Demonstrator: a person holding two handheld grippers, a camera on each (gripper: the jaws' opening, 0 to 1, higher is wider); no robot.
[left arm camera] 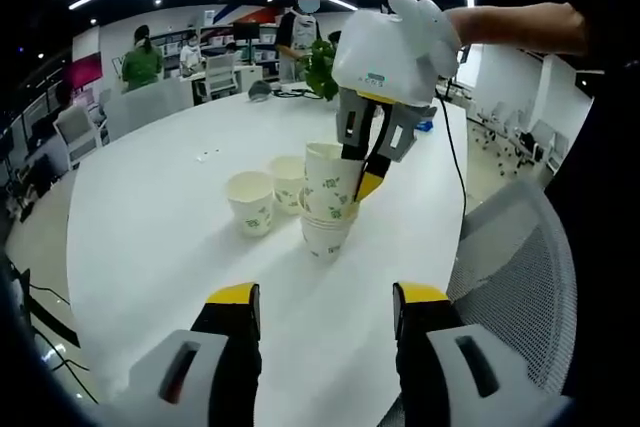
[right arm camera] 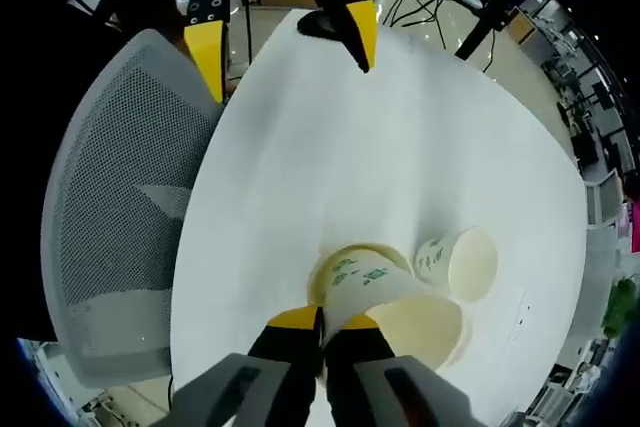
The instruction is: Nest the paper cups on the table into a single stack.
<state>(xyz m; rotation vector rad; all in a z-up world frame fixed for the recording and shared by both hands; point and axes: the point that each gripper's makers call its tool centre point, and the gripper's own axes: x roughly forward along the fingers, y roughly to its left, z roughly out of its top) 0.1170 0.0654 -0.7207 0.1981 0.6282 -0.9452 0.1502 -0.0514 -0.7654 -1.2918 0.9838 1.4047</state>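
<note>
**A:** Status on the cups?

**B:** I've got the right tool pinched on the rim wall of a paper cup, one jaw inside, one outside. In the right gripper view the jaws are nearly together on that wall. The cup sits tilted in the mouth of the stack on the white bench, not seated yet. Left tool is wide open, holding nothing, hanging near the bench edge by the mesh chair.

**A:** What's left loose?

**B:** Two single cups just beside the stack: one upright to its left, another behind, close to the stack.

**A:** Handling notes?

**B:** My read: thin paper, very light, crushes easily. Rolled rim is the stiffest part, so I grip there, light squeeze only. Stack is light too, so pressing off-axis could tip or skate it on the smooth bench. I'd square the cup before pressing and maybe steady the stack's base with the left tool.
</note>
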